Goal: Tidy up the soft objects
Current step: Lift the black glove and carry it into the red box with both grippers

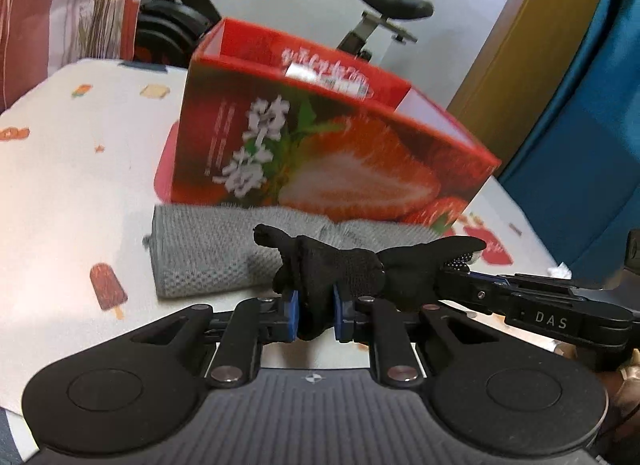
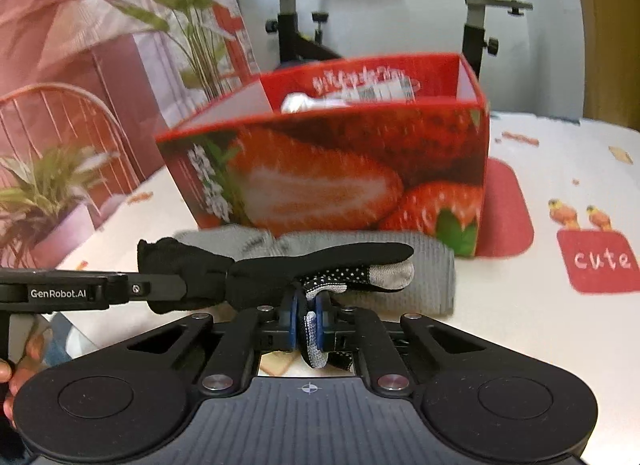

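Observation:
A black glove with a dotted palm and grey fingertips is held between both grippers above the table. My left gripper is shut on its cuff end. My right gripper is shut on its finger end; the glove stretches across that view. The right gripper's arm enters the left wrist view from the right. A grey knitted cloth lies folded on the table just beyond the glove, also in the right wrist view. Behind it stands an open red strawberry box with a white packet inside.
The table has a white cloth printed with ice lollies and red patches. An exercise bike stands behind the table. Potted plants and a pink chair are at the left. A blue curtain hangs at the right.

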Demonstrator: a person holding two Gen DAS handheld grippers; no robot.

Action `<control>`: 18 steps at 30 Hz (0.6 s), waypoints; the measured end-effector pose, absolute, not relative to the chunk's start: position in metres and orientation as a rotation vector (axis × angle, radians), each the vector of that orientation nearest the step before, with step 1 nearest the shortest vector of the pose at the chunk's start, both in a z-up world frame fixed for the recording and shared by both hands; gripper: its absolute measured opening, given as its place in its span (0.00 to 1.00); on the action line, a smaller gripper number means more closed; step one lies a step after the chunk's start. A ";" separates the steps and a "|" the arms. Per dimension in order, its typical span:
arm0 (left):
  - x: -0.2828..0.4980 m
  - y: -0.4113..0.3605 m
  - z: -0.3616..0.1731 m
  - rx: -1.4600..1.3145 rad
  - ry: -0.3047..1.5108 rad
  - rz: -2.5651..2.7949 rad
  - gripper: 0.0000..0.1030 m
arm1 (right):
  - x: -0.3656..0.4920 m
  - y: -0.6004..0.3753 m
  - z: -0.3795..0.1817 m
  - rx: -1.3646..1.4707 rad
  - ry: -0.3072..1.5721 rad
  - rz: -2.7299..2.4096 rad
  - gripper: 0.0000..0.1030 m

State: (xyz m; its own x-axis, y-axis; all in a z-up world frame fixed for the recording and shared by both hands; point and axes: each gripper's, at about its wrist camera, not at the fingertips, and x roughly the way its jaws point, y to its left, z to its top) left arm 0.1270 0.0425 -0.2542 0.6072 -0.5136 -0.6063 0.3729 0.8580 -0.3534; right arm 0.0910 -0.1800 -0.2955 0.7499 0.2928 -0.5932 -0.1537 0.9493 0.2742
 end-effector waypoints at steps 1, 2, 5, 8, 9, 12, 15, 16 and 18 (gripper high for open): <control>0.126 0.044 -0.251 -0.209 0.751 -0.521 0.17 | 0.090 -0.180 -0.291 0.216 0.668 0.248 0.07; 0.124 0.045 -0.246 -0.215 0.735 -0.525 0.17 | 0.089 -0.180 -0.287 0.215 0.655 0.248 0.07; 0.119 0.046 -0.230 -0.202 0.682 -0.531 0.17 | 0.085 -0.181 -0.273 0.211 0.617 0.251 0.07; 0.114 0.045 -0.212 -0.176 0.631 -0.528 0.17 | 0.082 -0.183 -0.256 0.204 0.575 0.259 0.07; 0.113 0.045 -0.207 -0.166 0.619 -0.524 0.17 | 0.083 -0.182 -0.251 0.202 0.562 0.262 0.07; 0.115 0.039 -0.194 -0.157 0.603 -0.512 0.17 | 0.085 -0.181 -0.233 0.194 0.530 0.270 0.07; 0.118 0.039 -0.183 -0.146 0.589 -0.506 0.17 | 0.088 -0.177 -0.221 0.168 0.513 0.272 0.07; 0.120 0.038 -0.178 -0.143 0.580 -0.505 0.17 | 0.090 -0.176 -0.217 0.157 0.509 0.272 0.07; 0.124 0.037 -0.170 -0.140 0.567 -0.504 0.17 | 0.092 -0.175 -0.210 0.148 0.500 0.275 0.07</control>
State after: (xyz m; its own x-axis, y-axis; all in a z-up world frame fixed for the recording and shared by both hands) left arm 0.1238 0.0368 -0.1701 0.7261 -0.4931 -0.4792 0.4175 0.8699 -0.2625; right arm 0.0922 -0.1752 -0.2099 0.8420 0.2952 -0.4515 -0.2236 0.9527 0.2059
